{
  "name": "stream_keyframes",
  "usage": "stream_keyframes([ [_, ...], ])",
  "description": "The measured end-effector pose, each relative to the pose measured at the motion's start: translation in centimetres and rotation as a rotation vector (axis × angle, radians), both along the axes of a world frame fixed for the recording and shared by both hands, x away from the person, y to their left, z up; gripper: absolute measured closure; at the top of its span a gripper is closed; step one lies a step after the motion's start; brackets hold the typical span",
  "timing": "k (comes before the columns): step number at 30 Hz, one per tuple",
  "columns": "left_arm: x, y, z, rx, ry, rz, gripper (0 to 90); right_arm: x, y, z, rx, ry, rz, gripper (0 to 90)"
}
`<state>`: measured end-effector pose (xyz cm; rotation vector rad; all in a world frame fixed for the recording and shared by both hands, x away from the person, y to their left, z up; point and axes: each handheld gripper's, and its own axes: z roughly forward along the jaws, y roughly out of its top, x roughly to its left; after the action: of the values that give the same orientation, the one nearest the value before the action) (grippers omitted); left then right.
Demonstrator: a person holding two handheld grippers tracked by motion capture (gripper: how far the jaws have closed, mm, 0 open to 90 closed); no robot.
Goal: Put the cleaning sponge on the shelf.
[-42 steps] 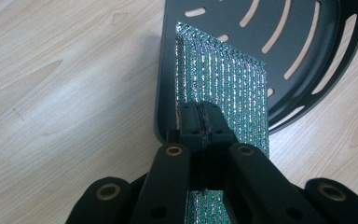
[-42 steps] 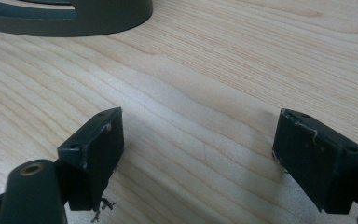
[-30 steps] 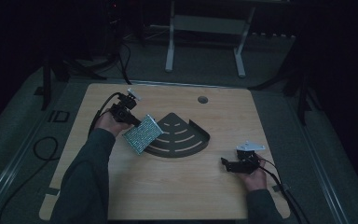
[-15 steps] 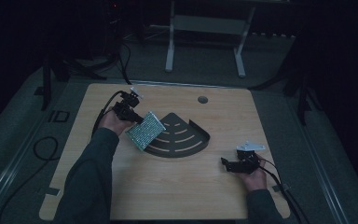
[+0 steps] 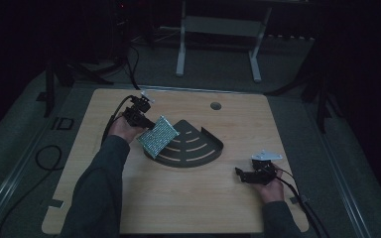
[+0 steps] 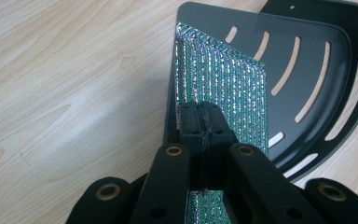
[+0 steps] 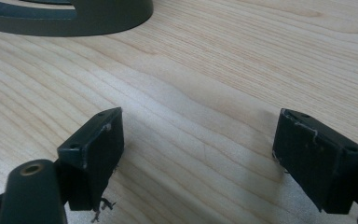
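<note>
Since the earlier high view, the glittering mesh pouch (image 5: 158,137) has been carried by the left gripper (image 5: 140,113) onto the near-left edge of the dark slotted corner shelf (image 5: 198,148), while the right gripper (image 5: 243,174) rests well apart on the wooden table (image 5: 188,208). Seen from the left gripper view, the jaws are pressed together on the pouch's (image 6: 223,84) near edge, its long axis running straight ahead of the fingers, with open shelf (image 6: 307,70) to their right. From the right gripper view, the jaws are spread over bare table (image 7: 205,93), the shelf's rim (image 7: 74,18) ahead and left.
</note>
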<state>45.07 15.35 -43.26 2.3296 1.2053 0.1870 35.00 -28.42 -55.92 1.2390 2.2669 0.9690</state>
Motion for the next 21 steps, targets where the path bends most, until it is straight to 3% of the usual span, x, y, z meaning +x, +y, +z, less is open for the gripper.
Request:
stream_keyframes([
  [9, 0.42, -0.37, -0.26, -0.012, -0.009, 0.015, 89.7, 0.0, 0.0, 0.0, 0.0, 0.0, 0.0, 15.9],
  [21, 1.02, -0.88, -0.86, 0.004, -0.033, 0.024, 89.7, 0.0, -0.01, 0.0, 0.0, 0.0, 0.001, 15.9],
])
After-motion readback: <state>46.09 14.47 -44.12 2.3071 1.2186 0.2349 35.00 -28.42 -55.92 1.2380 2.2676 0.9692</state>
